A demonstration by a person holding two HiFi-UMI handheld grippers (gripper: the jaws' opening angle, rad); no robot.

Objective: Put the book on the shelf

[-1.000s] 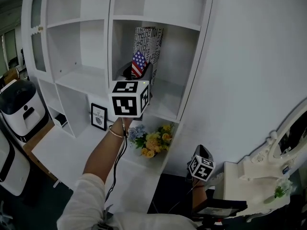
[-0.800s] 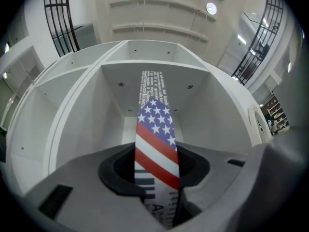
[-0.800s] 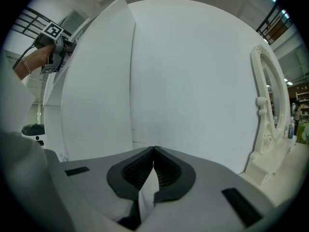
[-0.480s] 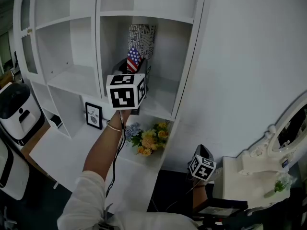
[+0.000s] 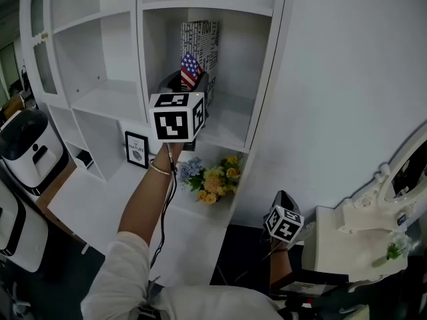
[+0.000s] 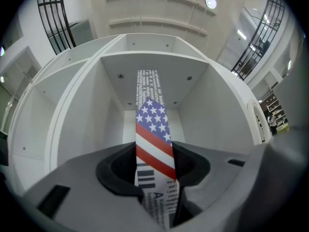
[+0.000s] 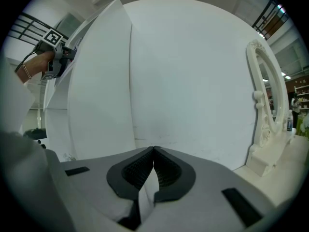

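The book [image 5: 198, 43] has a black-and-white lettered cover with an American flag on it. It stands upright inside the middle compartment of the white shelf unit [image 5: 230, 127]. My left gripper [image 5: 189, 87] is shut on the book's lower part, its marker cube just outside the compartment. In the left gripper view the book [image 6: 152, 129] rises between the jaws of the left gripper [image 6: 154, 152] toward the compartment's back wall [image 6: 111, 98]. I cannot tell whether its lower edge rests on the board. My right gripper [image 5: 284, 213] hangs low at the right. Seen in its own view, the right gripper [image 7: 153, 152] is shut on nothing.
A small framed picture [image 5: 137, 150] and a bunch of flowers [image 5: 215, 179] stand on the shelf below. A white appliance [image 5: 27, 153] stands at the left. At the right are a plain white side wall [image 5: 333, 79] and an ornate white piece of furniture [image 5: 373, 222].
The head view has shifted slightly. My left gripper keeps its hold on the book in the same compartment, barely higher. The right gripper stays low.
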